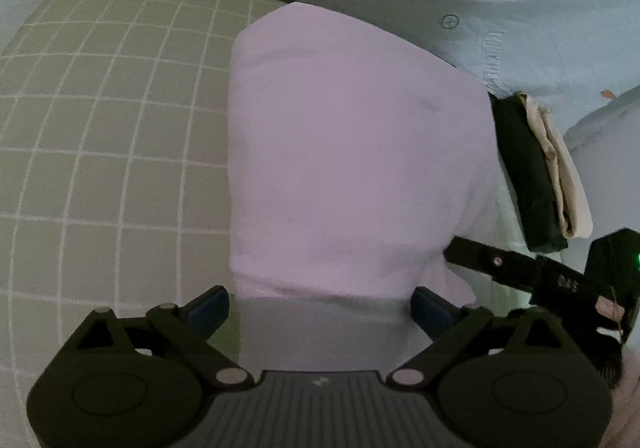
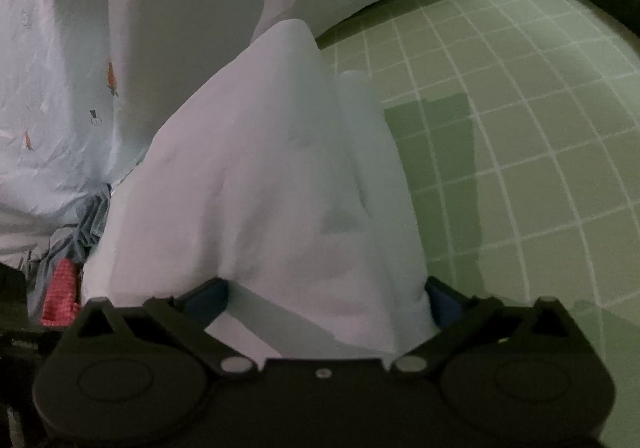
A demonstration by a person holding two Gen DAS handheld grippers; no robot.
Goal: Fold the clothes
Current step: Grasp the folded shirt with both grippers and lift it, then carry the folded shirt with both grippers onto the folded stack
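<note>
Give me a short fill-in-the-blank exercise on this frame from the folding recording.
1. The white garment lies on a green mat printed with a white ____.
2. Both the left gripper and the right gripper have their fingers ____.
3. In the left view, a folded pile sits to the ____ of the garment.

Missing words: grid; open; right

A pale lilac-white garment (image 1: 352, 152) lies folded into a smooth, upright oblong on the green gridded mat (image 1: 112, 120); from the right wrist view (image 2: 272, 184) it bunches into soft ridges
</note>
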